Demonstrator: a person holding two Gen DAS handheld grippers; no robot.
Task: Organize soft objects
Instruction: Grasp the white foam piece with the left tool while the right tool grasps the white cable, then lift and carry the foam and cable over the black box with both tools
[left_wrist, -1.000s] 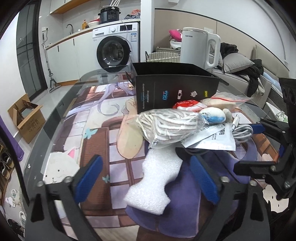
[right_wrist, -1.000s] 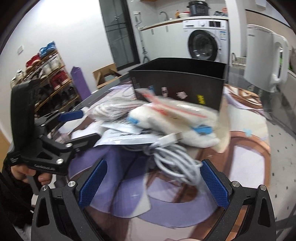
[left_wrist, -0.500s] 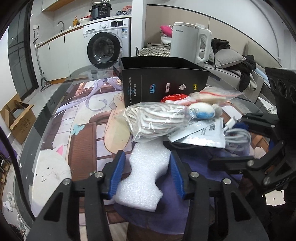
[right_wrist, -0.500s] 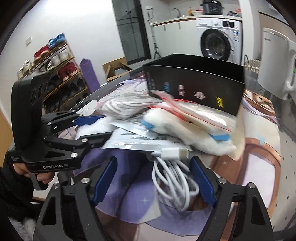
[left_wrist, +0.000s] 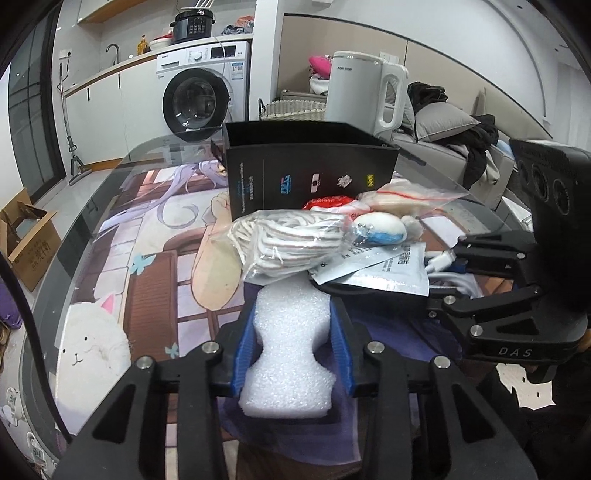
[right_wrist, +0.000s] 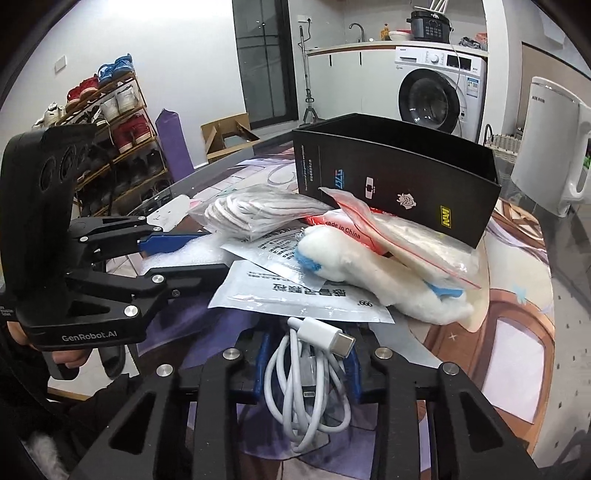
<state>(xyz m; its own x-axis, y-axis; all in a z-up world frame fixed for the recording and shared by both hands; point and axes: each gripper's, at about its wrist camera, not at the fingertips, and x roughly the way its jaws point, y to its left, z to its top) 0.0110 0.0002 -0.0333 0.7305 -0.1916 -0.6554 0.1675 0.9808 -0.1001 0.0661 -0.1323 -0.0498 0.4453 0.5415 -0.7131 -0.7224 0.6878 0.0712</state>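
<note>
My left gripper (left_wrist: 293, 343) is shut on a white foam block (left_wrist: 291, 350) lying on the table mat; it also shows in the right wrist view (right_wrist: 184, 254). My right gripper (right_wrist: 308, 365) is shut on a coiled white charging cable (right_wrist: 314, 384); it also shows in the left wrist view (left_wrist: 458, 266). Behind them lies a pile: a bagged white rope (left_wrist: 291, 236), a white and blue plush toy (right_wrist: 373, 280), silver pouches (right_wrist: 295, 295) and a zip bag (right_wrist: 410, 236). An open black box (left_wrist: 310, 170) stands behind the pile.
A white kettle (left_wrist: 365, 92) stands behind the box. The glass table's rounded edge (left_wrist: 48, 295) runs along the left. A washing machine (left_wrist: 203, 92), a sofa with clothes (left_wrist: 461, 147) and a shoe rack (right_wrist: 110, 129) lie beyond the table.
Both grippers went from wide open to shut: the left closed on the foam block, the right on the cable coil. Both moved in closer to the pile.
</note>
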